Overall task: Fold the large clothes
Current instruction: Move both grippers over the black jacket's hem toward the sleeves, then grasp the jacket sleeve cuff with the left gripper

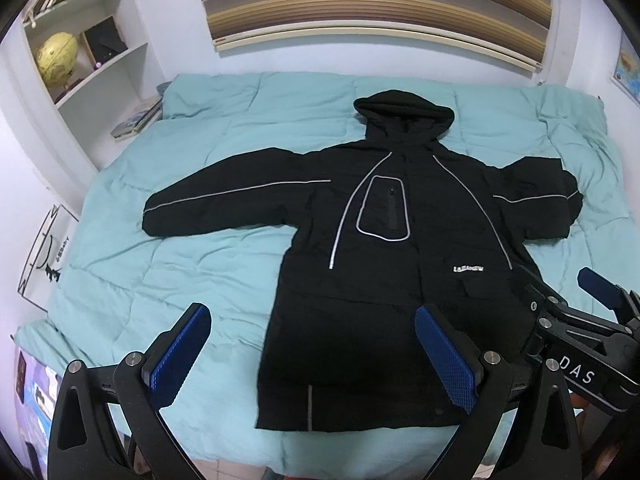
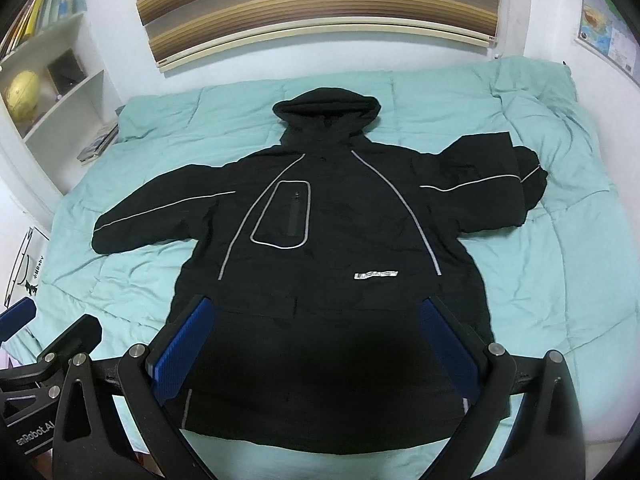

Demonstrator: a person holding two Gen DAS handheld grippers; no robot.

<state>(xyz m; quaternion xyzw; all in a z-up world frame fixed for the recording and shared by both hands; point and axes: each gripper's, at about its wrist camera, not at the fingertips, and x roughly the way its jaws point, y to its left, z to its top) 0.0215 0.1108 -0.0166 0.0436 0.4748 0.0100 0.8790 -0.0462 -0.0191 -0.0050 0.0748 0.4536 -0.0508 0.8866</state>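
Black fabric with grey reflective piping makes up the jacket [image 1: 400, 248], which lies front side up and spread flat on a teal quilt [image 1: 160, 264] covering the bed. In the left wrist view the jacket occupies the centre and right of the frame; the hood [image 1: 404, 114] points toward the top of the frame, and the hem lies near the lower edge of the quilt. The sleeve at frame left [image 1: 224, 204] extends straight outward, while the sleeve at frame right [image 1: 536, 200] is bunched and doubled back at its cuff. A piped chest pocket [image 1: 382, 208] sits at centre, and a white logo [image 1: 469, 269] is printed lower right of it. The left gripper [image 1: 312, 356] hovers over the lower part of the jacket with its blue-padded jaws spread wide, holding nothing. The right gripper [image 2: 316, 348] is likewise released, its jaws wide apart above the lower body of the jacket and clear of the fabric. A white shelf unit [image 1: 100, 60] with a yellow globe [image 1: 58, 58] stands at upper left. A striped blind [image 1: 376, 4] hangs at top centre. A map [image 2: 608, 24] is fixed to the wall at upper right in the right wrist view.
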